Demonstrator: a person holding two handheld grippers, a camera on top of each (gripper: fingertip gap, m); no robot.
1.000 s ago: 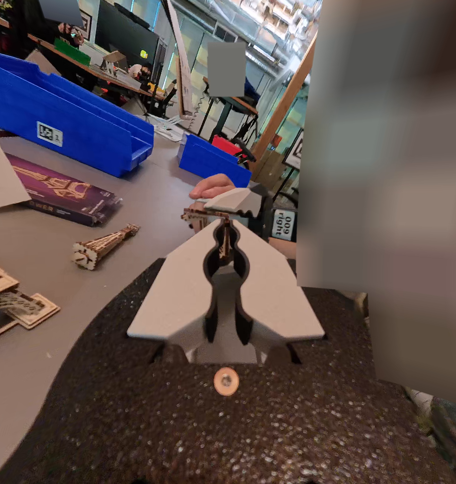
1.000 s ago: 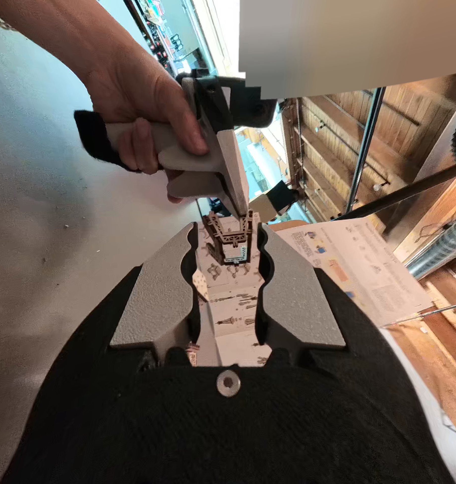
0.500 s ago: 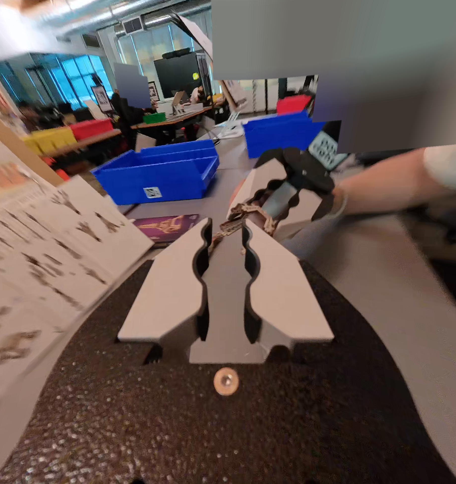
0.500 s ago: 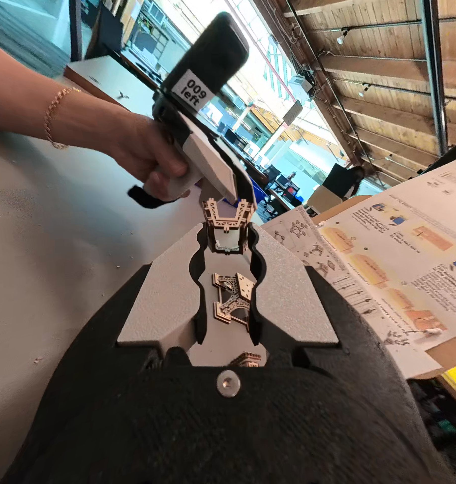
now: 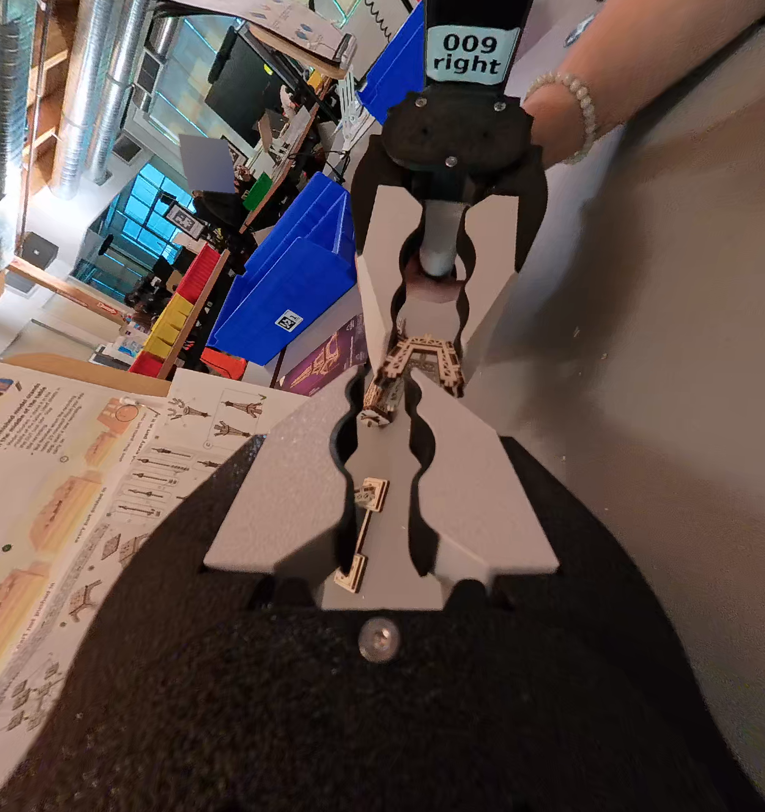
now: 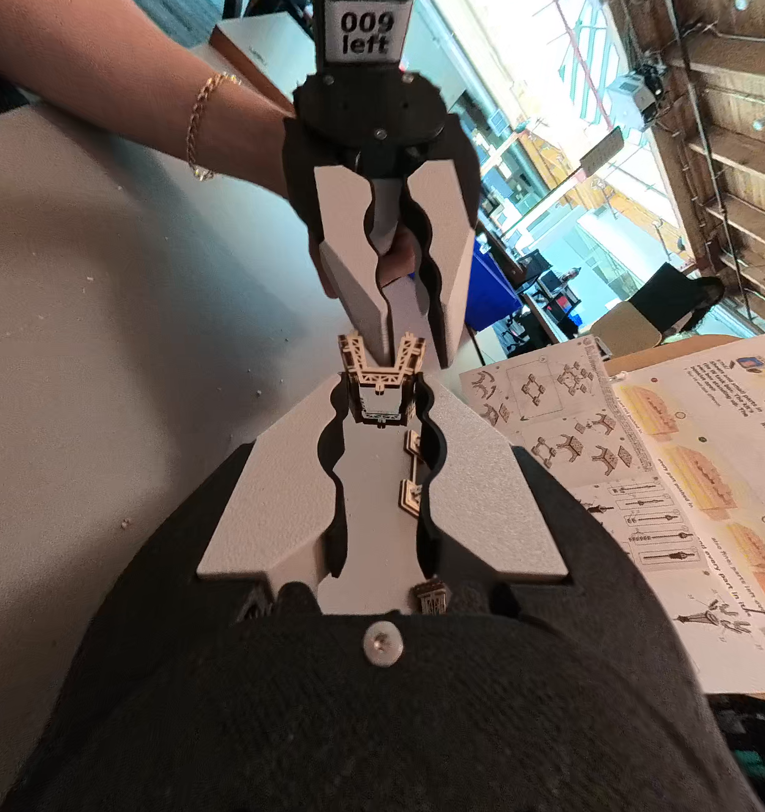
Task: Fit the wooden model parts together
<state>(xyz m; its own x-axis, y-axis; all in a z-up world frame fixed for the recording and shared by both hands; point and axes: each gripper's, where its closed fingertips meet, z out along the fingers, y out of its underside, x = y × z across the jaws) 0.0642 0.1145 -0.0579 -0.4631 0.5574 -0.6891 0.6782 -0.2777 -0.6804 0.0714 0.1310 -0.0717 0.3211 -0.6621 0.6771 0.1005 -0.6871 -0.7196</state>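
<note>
I have the two grippers nose to nose above the grey table [image 6: 108,351]. My right gripper [image 6: 382,386] is closed about halfway, its tips clamping the four-legged wooden tower section [image 6: 380,386], legs pointing away from me toward the other tool. My left gripper [image 5: 387,395] sits at a narrow gap with the slim tower spire [image 5: 378,402] lying between its tips; I judge it is pinched there, though the contact on the right-hand finger is hard to read. In the left wrist view the spire's far end sits right at the legged section, but I cannot tell whether it has entered the opening.

On the table below lies a flat base piece [image 5: 363,534], and the instruction sheet [image 6: 635,461] lies to the right in the right wrist view.

My worry is alignment. The spire looks tilted against the section's axis, so pushing now could jam it against a lattice leg and snap the thin wood. The grip on both parts is only at the fingertips, so a sideways load could twist either piece loose and drop it.
</note>
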